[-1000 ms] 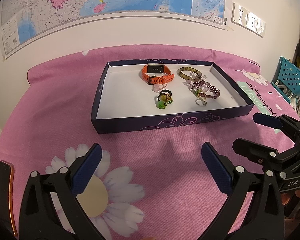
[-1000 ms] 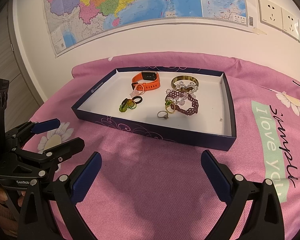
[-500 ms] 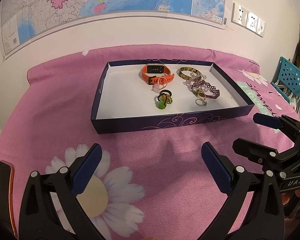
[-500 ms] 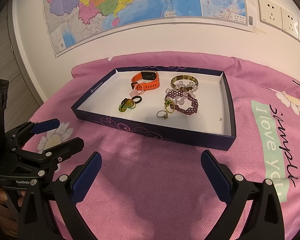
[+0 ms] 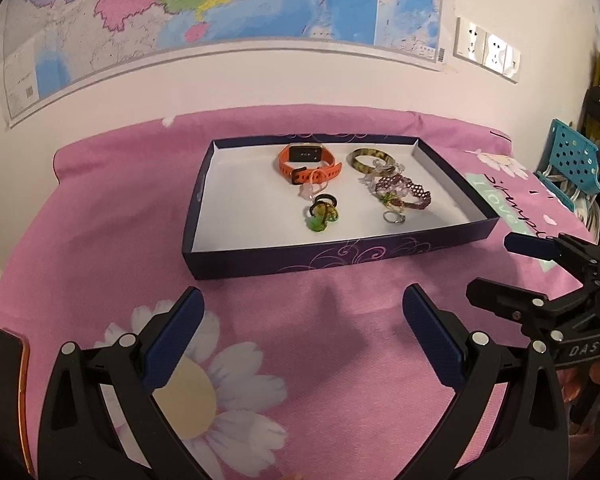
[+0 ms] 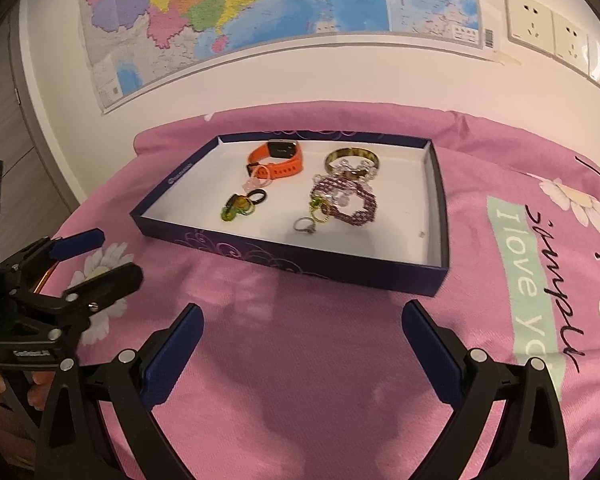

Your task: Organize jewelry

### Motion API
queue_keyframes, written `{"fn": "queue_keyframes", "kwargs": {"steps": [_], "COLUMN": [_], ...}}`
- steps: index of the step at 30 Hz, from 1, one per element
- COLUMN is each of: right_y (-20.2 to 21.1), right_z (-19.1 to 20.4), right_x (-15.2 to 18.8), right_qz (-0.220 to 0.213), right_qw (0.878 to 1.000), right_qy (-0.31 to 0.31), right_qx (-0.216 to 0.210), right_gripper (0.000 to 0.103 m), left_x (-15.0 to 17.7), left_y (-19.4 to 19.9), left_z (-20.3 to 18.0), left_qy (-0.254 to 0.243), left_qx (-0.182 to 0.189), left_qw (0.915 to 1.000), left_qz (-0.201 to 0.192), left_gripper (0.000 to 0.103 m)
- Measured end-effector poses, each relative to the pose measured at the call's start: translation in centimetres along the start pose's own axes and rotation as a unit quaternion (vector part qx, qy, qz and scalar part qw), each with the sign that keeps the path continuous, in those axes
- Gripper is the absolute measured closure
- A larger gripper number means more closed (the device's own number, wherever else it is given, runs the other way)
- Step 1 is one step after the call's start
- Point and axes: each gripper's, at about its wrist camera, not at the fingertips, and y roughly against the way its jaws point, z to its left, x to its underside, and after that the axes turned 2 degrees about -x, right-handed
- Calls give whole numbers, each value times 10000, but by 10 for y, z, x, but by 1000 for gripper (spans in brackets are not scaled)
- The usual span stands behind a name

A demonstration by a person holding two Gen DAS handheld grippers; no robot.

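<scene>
Left gripper (image 5: 302, 324) and right gripper (image 6: 300, 340) both spread wide, empty, low in frame over the pink floral bedsheet (image 5: 100, 220). Mid-frame: navy box lid tray (image 5: 340, 254) with the jewelry inside. Green glass ring cluster (image 5: 322, 216) and silver ring (image 5: 394, 218) nearest, purple beaded bracelet (image 5: 404, 192) right, orange smartwatch (image 5: 308, 162) and tortoiseshell bangle (image 5: 370, 160) at back. Map (image 5: 220, 12) on the wall at the top

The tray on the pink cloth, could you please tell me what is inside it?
Inside the tray lie an orange watch, a bangle, a purple beaded bracelet, a silver ring and green and black rings. The near wall hides a strip of the floor.
</scene>
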Motion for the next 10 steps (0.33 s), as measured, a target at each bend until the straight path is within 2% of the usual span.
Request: {"fn": "queue_keyframes", "kwargs": {"steps": [10], "right_y": [1], "right_z": [3], "right_x": [1], "right_qz": [-14], "right_qw": [10000], "right_qy": [59], "right_qx": [-45], "right_gripper": [7], "left_x": [1], "left_y": [-10], "left_z": [5], "left_qy": [168], "left_qx": [-112], "left_qw": [9994], "left_qz": [280], "left_gripper": [5]}}
